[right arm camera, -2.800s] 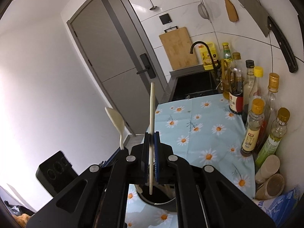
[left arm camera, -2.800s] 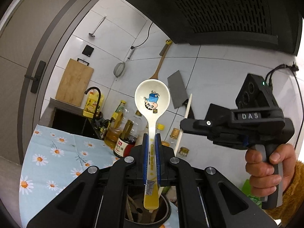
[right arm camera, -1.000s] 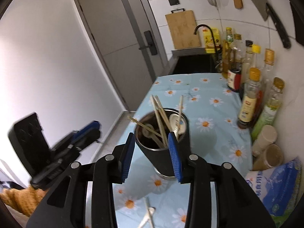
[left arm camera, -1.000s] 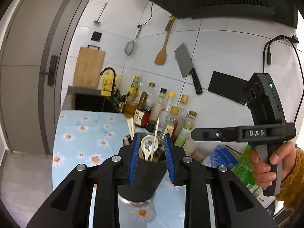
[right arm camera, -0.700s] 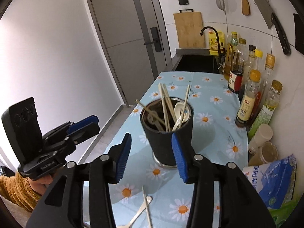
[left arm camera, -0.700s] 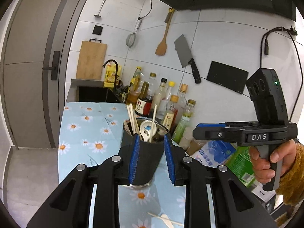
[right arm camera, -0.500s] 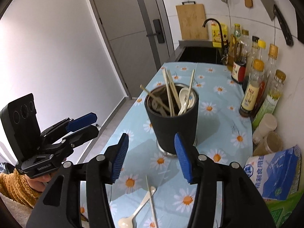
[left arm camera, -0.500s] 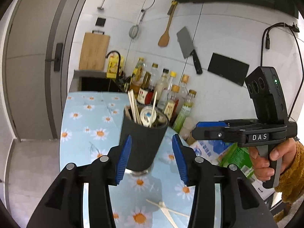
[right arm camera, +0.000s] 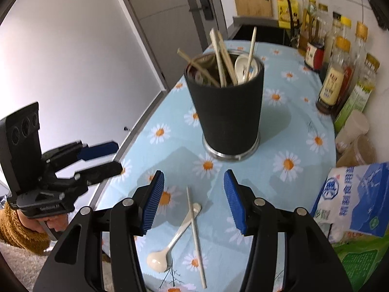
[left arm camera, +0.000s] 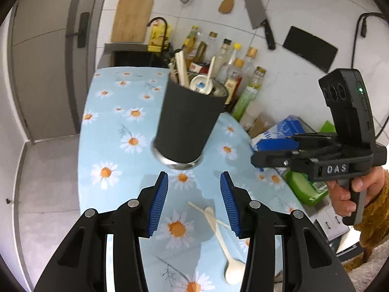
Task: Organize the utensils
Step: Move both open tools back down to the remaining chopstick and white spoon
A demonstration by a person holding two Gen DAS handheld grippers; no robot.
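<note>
A black utensil holder [left arm camera: 187,124] [right arm camera: 227,114] stands on the daisy tablecloth [left arm camera: 109,126] [right arm camera: 291,126]. It holds several chopsticks and a white cartoon spoon [left arm camera: 201,85] [right arm camera: 243,69]. A cream spoon [left arm camera: 225,241] [right arm camera: 173,238] and one chopstick [right arm camera: 195,233] lie crossed on the cloth in front of the holder. My left gripper [left arm camera: 193,203] is open and empty above them. My right gripper [right arm camera: 193,200] is open and empty, also just over them. Each gripper shows in the other's view: the right in the left wrist view [left arm camera: 274,150], the left in the right wrist view [right arm camera: 99,160].
Oil and sauce bottles [left arm camera: 233,70] [right arm camera: 338,77] line the tiled wall behind the holder. A blue and white bag [right arm camera: 357,194] [left arm camera: 274,133] and a green packet [left arm camera: 304,189] sit at the right. A sink [right arm camera: 262,30] lies at the far end. The table's left edge drops to the floor.
Both grippers let go of the cartoon spoon and the chopstick into the holder, opened, and drew back and down. The spoon and chopstick on the cloth have come into view.
</note>
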